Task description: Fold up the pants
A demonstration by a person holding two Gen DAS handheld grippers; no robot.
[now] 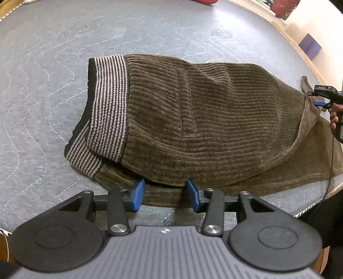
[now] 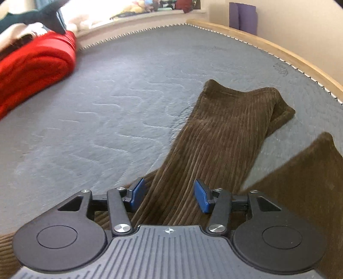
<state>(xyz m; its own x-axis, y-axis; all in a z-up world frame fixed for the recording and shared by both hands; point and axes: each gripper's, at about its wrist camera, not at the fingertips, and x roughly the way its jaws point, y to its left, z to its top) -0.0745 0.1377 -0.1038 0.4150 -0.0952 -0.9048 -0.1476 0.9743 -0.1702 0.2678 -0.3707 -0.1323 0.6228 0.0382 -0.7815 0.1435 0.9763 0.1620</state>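
Observation:
Brown corduroy pants (image 1: pixel 203 120) with a striped waistband (image 1: pixel 107 107) lie on the grey quilted mattress (image 1: pixel 42 85), folded lengthwise with the waist to the left. My left gripper (image 1: pixel 165 196) is open at the near edge of the waist part, its blue pads on either side of the fabric edge. My right gripper (image 2: pixel 169 196) is open over one pant leg (image 2: pixel 225 133), which runs away from it; the second leg (image 2: pixel 310 182) lies to the right. The right gripper also shows at the far right of the left wrist view (image 1: pixel 321 96).
A red folded blanket (image 2: pixel 32 70) and other clothes lie at the mattress's far left. A wooden bed edge (image 2: pixel 278 51) runs along the right, with purple boxes (image 2: pixel 243 17) by the wall.

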